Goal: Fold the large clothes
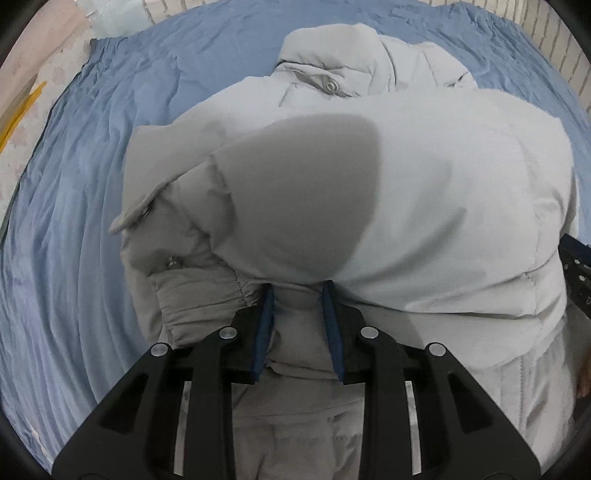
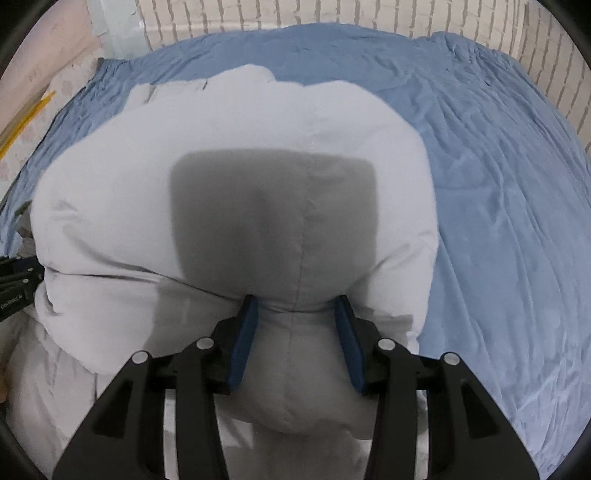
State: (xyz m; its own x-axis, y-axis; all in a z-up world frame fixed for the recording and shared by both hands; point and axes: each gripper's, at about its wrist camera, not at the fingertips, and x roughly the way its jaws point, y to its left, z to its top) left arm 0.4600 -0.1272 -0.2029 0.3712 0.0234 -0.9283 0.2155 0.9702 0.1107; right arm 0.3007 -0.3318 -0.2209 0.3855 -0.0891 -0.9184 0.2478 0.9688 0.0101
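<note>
Jacket [image 1: 443,192] bunched on blue sheet [image 1: 92,221], left gripper [image 1: 297,291] and right gripper [image 2: 295,302] each pinching it, brick wall [image 2: 332,18] behind.

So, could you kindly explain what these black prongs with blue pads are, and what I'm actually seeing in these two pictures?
There is no robot here: a person holds a two-finger gripper in each hand, and a wide-angle camera on each looks along its fingers. One picture looks down the left gripper, the other down the right gripper. Both show a pale grey padded jacket lying on a blue bedsheet, with a brick-patterned wall behind. Each gripper's blue pads pinch a bunched fold of the jacket, apparently its near edge, which looks lifted towards the far side as part of a fold. The dark patches on the fabric appear to be shadows.
</note>
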